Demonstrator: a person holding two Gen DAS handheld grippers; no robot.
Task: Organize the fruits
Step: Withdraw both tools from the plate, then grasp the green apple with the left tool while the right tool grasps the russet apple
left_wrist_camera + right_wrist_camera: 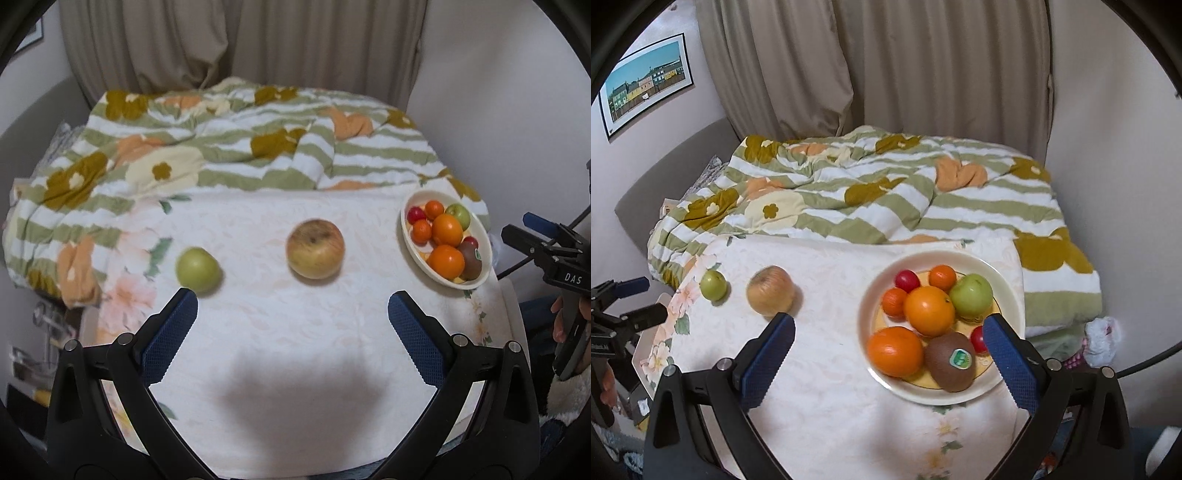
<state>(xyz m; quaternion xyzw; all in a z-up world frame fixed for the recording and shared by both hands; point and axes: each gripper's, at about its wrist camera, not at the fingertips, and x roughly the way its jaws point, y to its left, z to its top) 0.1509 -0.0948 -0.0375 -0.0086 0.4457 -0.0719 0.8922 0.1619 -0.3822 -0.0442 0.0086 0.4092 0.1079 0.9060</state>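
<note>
Blue-padded, both the left hand-held gripper (291, 310) and right hand-held gripper (888, 334) tilt downward over the table (295, 350), jaws wide, empty

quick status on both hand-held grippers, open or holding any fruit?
Left hand-held gripper: open, holding nothing.
Right hand-held gripper: open, holding nothing, above the plate of fruit.

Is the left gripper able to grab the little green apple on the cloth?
Probably yes. The little green apple lies alone just past the left gripper, whose fingers are wide open, with nothing between.
</note>
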